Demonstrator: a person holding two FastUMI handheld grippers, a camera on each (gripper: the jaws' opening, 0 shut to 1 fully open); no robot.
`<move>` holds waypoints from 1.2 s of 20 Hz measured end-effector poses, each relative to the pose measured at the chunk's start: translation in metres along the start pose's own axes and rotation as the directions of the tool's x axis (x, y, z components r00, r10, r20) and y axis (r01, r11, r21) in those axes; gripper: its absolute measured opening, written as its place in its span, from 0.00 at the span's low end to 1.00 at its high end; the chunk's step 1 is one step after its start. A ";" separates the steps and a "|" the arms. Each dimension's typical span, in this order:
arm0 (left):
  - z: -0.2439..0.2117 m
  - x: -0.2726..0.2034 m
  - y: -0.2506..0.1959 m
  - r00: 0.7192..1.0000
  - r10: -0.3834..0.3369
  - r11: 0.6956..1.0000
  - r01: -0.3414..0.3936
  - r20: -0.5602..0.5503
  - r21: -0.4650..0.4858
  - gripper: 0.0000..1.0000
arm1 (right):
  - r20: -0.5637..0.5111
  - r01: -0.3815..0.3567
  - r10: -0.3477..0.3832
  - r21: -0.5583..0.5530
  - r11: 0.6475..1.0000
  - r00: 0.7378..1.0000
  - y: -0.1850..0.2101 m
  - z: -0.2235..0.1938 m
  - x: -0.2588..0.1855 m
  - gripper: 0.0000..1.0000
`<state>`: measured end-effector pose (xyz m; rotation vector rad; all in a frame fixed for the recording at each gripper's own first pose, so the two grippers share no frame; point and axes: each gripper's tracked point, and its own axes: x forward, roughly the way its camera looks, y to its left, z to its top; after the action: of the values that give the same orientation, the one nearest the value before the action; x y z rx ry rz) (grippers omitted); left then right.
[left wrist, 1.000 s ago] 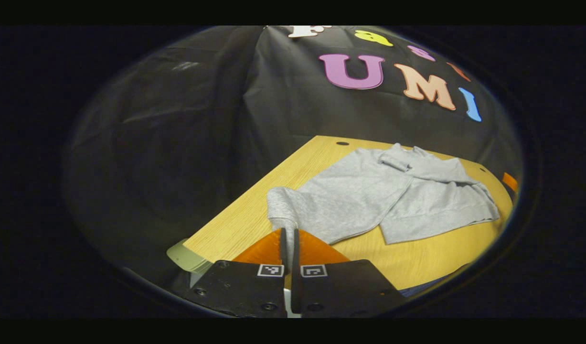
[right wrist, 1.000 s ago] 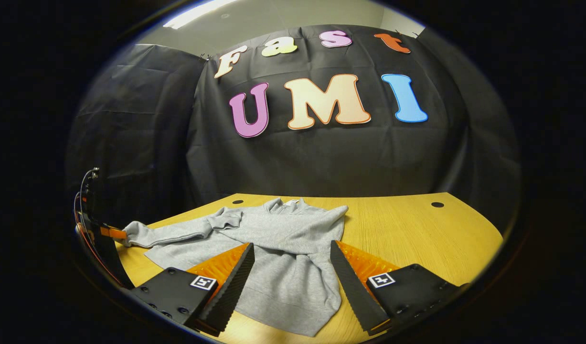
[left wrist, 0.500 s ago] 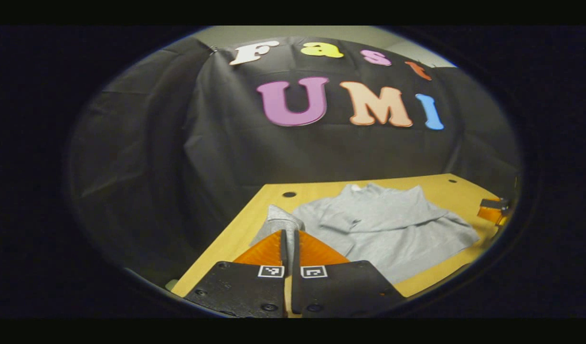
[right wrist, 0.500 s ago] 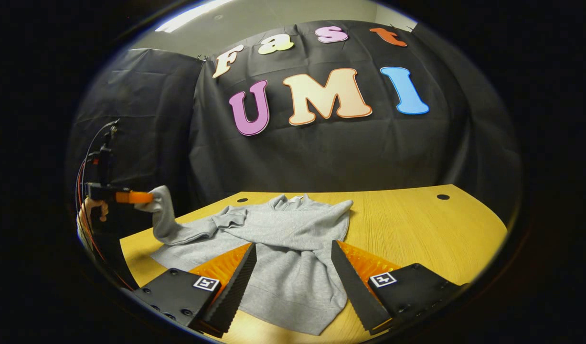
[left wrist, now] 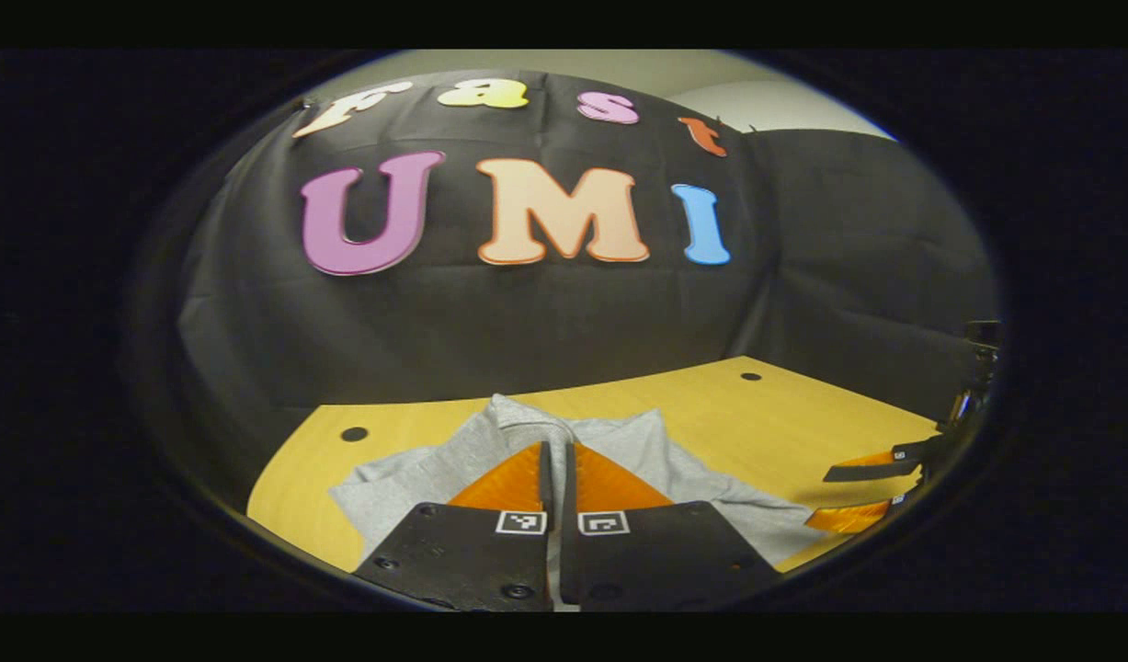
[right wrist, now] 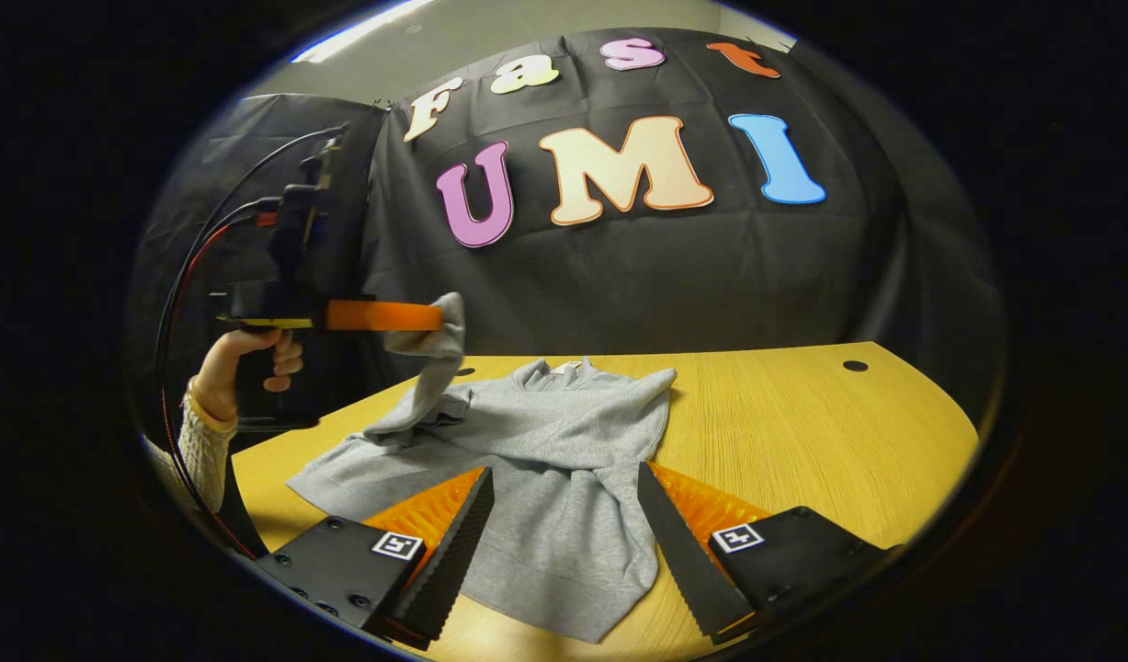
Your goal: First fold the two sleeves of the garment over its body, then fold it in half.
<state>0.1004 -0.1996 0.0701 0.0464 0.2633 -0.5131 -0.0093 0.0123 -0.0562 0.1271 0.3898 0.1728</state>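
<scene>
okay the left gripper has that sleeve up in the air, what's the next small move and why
Probably carry the sleeve across and lower it onto the garment body. The left gripper is shut on its cuff, lifted above the table, while the right gripper hovers open.

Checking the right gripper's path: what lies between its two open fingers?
In the right gripper view, the grey garment's body lies flat on the table between the right gripper's fingers; nothing else lies there.

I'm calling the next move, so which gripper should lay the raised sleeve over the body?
Left. The left gripper is shut on the sleeve, lifted above the garment. The right gripper is open, low over the hem, holding nothing.
</scene>
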 end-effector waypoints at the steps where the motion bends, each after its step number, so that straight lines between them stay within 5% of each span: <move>1: -0.002 0.011 -0.013 1.000 -0.021 1.000 0.021 -0.013 0.005 0.00 | -0.011 -0.005 0.005 0.009 1.000 1.000 0.001 -0.003 0.003 0.98; 14: -0.051 0.110 -0.112 0.971 -0.170 0.978 0.187 -0.167 0.094 0.05 | -0.027 0.032 -0.030 0.070 0.997 0.999 -0.027 -0.005 -0.001 0.98; 16: -0.050 0.108 -0.121 0.968 -0.196 0.970 0.215 -0.160 0.112 0.14 | -0.029 0.043 -0.041 0.072 0.996 0.999 -0.033 -0.007 -0.003 0.98; 19: -0.029 0.105 -0.117 0.980 -0.175 0.966 0.189 -0.092 0.178 0.86 | -0.038 0.060 -0.057 0.067 0.996 0.998 -0.038 -0.011 -0.007 0.98; 24: -0.019 0.082 -0.095 0.987 -0.146 0.972 0.155 -0.062 0.176 0.94 | -0.059 0.048 -0.044 0.067 0.997 0.997 -0.027 -0.015 -0.004 0.98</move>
<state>0.1180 -0.3196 0.0320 0.2166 0.2686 -0.6867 -0.0152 -0.0134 -0.0730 0.1809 0.4562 0.1180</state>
